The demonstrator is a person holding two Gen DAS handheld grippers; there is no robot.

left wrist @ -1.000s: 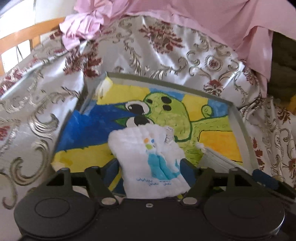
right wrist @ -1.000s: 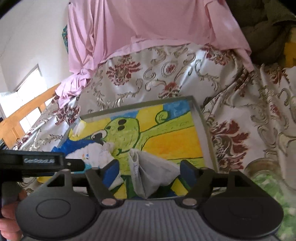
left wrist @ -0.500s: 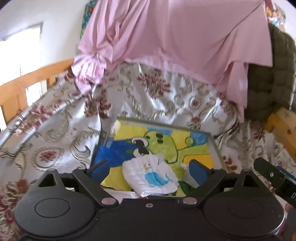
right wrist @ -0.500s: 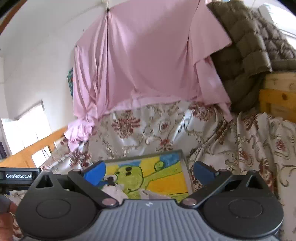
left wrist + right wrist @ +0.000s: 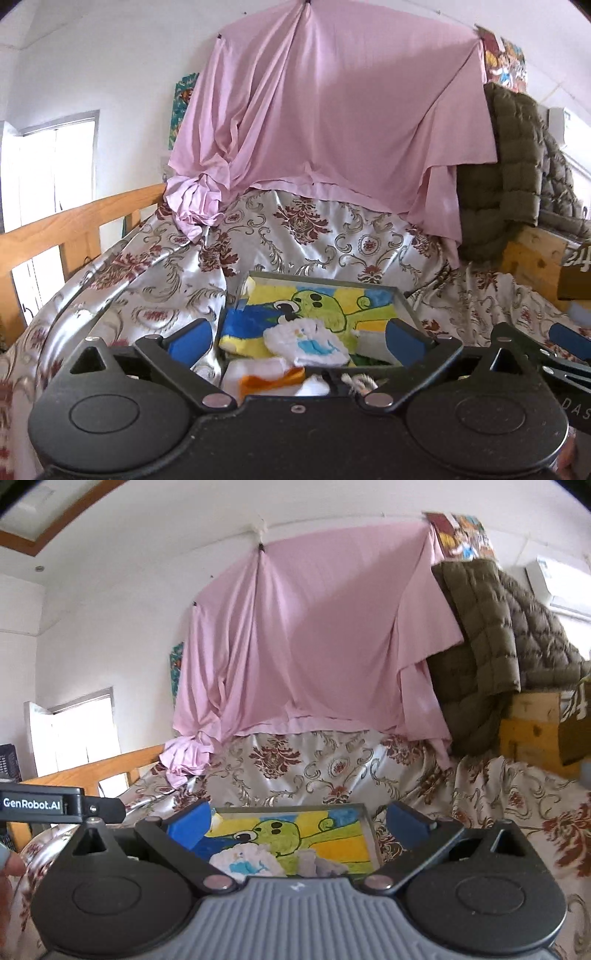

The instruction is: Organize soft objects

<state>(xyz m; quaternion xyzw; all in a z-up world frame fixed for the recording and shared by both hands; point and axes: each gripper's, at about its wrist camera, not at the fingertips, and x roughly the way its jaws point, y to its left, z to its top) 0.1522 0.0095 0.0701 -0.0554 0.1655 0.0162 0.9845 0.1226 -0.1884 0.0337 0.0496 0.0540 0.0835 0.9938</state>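
Note:
A tray [image 5: 404, 306] with a green cartoon picture lies on the patterned bedspread. A folded white cloth with a blue print [image 5: 308, 341] lies in it, also in the right wrist view [image 5: 245, 862]. A grey-white cloth [image 5: 317, 866] lies beside it to the right. My left gripper [image 5: 295, 341] is open and empty, raised back from the tray. My right gripper [image 5: 297, 825] is open and empty, also raised. A white and orange soft item [image 5: 269, 374] lies near the tray's front edge.
A pink sheet [image 5: 332, 122] hangs on the wall behind the bed. An olive quilted jacket [image 5: 491, 642] lies over wooden boxes [image 5: 532, 731] at the right. A wooden bed rail [image 5: 74, 221] runs along the left. The patterned bedspread [image 5: 147, 280] surrounds the tray.
Both grippers opened, let go of their cloths in the tray, and pulled back and up. The white-blue cloth and the grey-white cloth now lie in the tray.

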